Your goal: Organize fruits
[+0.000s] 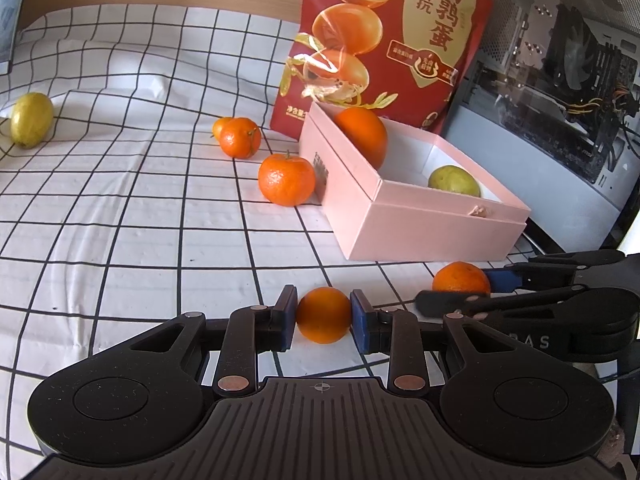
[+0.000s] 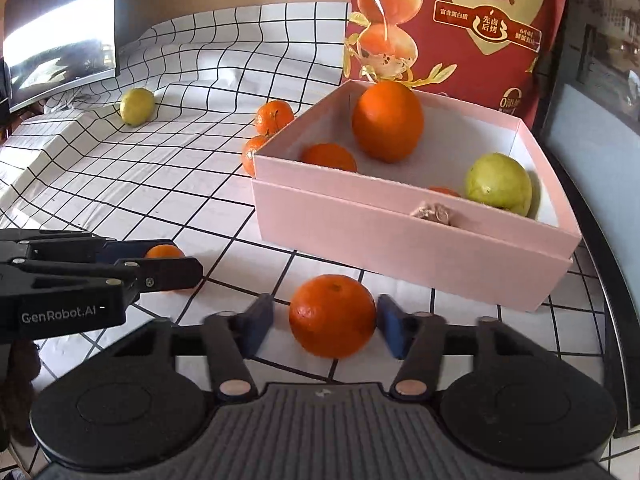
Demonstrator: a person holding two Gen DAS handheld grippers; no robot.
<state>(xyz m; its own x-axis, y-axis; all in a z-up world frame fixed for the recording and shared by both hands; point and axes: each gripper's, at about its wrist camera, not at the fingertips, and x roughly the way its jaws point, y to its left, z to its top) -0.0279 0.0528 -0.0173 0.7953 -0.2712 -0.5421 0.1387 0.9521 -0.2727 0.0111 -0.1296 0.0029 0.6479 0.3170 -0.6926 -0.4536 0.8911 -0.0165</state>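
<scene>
Left gripper (image 1: 323, 316): your blue pads pinch a small orange (image 1: 323, 315) from both sides, low over the checked cloth (image 1: 120, 220).
Small orange: it sits squarely between your left pads, touching both, just in front of the pink box (image 1: 424, 232).
Right gripper (image 2: 326, 320): your pads flank a mandarin (image 2: 332, 315); the right-hand pad touches its skin, the left-hand one is blurred and looks just off it, so you cannot tell whether the grip is full.
Mandarin: on the cloth, just before the box's near wall, right of your left gripper as the right wrist view shows it.
Pink box: open, standing in front of a red snack bag (image 1: 400, 40); inside you have a large orange (image 2: 387, 120) at the back, a smaller orange (image 2: 329, 157) by the near-left wall, a green fruit (image 2: 499, 184) at the right, and a sliver of another orange one beside it.
Loose fruit: one mandarin (image 1: 286, 179) touches the box's left corner, two more (image 1: 239, 137) lie further back.
Far left: a yellow-green fruit (image 1: 31, 119) rests alone on the cloth, well apart from the rest.
Right of box: a computer case with a glass side (image 1: 560, 100).
</scene>
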